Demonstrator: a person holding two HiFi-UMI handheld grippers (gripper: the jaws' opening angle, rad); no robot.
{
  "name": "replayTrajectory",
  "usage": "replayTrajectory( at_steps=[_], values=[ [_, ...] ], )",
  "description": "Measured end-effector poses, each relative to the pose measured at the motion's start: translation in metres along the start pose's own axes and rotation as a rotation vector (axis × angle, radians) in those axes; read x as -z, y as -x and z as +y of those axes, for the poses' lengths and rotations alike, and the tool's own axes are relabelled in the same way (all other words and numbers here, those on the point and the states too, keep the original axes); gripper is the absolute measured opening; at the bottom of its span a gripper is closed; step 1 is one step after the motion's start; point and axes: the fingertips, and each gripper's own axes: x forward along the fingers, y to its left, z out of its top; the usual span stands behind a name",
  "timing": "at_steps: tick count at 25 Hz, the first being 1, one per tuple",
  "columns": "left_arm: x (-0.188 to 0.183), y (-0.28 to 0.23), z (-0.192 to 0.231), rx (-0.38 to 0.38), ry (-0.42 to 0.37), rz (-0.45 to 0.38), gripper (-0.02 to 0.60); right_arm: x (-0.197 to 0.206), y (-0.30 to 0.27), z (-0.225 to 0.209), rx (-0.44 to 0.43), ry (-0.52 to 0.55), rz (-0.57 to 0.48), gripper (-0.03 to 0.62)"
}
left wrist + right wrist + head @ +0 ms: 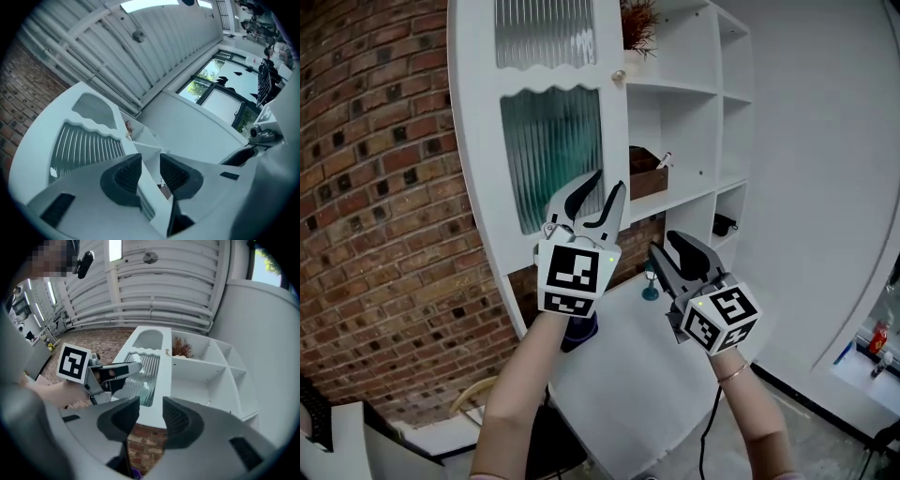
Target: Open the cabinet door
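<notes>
**Both tools held up, empty, before the closed cabinet door**
The left tool [609, 183] and right tool [667, 246] both stand parted with nothing between their jaws, the left nearer the cabinet door [548, 155] and its ribbed glass. The door lies flush beside the open shelves [675, 141]. Its small knob [618, 75] sits higher on the right edge, probably the grasp point.

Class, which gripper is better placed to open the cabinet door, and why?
Probably the left. The left gripper is up in front of the ribbed-glass door, jaws apart and empty, close to its free edge. The right gripper sits lower, jaws apart too, before the open shelves.
</notes>
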Motion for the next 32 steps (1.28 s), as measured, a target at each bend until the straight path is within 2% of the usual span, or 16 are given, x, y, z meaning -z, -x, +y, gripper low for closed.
replayTrajectory(
  at_steps=[4, 9, 11, 23, 32],
  values=[
    [-0.007, -0.03, 0.017, -0.045, -0.098, 0.024, 0.107, -0.018, -0.026, -0.014, -0.037, 0.012, -0.058, 0.147],
    [-0.022, -0.065, 0.037, -0.098, -0.296, 0.068, 0.109, -0.037, -0.054, -0.026, -0.082, 0.044, -0.118, 0.152],
    [-0.027, -0.077, 0.043, -0.112, -0.345, 0.085, 0.109, -0.039, -0.065, -0.03, -0.094, 0.037, -0.13, 0.153],
    [-0.049, -0.138, 0.063, -0.167, -0.511, 0.177, 0.114, -0.049, -0.104, -0.047, -0.136, -0.025, -0.185, 0.166],
    [-0.047, -0.173, 0.071, -0.2, -0.592, 0.244, 0.117, -0.027, -0.119, -0.072, -0.169, -0.099, -0.171, 0.178]
  ],
)
